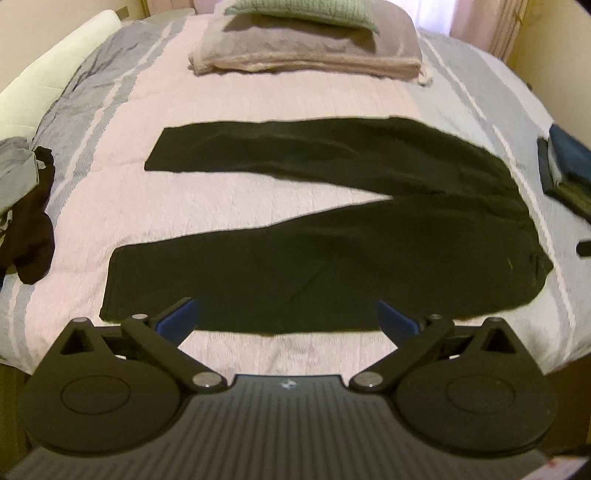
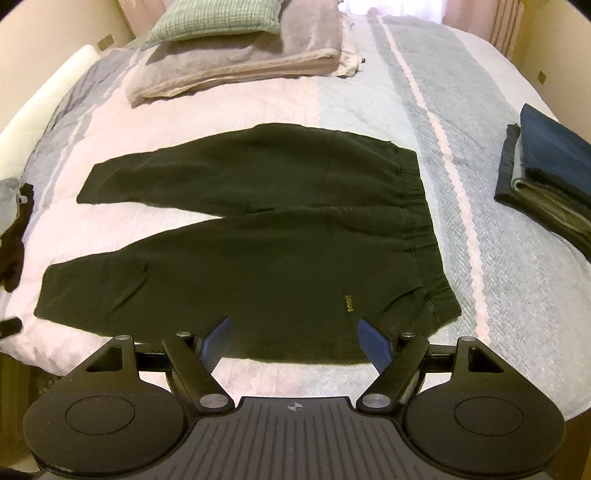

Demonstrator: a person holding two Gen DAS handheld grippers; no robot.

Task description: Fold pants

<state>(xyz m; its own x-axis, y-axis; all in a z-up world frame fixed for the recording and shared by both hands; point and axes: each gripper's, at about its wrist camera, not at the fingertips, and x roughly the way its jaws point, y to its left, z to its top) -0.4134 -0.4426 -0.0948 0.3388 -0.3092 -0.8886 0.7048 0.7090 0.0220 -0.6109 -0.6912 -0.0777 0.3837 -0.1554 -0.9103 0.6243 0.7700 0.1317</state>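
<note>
Bed (image 1: 258, 99) has the pants (image 1: 332, 221) spread flat for folding; both my tongs (image 1: 286, 317) (image 2: 291, 339) hover wide open, holding nothing.

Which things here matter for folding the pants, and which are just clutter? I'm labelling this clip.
For the job: black pants, left gripper, right gripper.

Lying about: folded blanket stack, green pillow, folded clothes pile, crumpled dark clothes.

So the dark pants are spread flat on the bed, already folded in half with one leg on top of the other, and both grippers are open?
Not quite. The right wrist view shows the dark pants spread flat on the bed with the legs apart, side by side, not stacked. The left hand-held gripper and right hand-held gripper are open.
</note>
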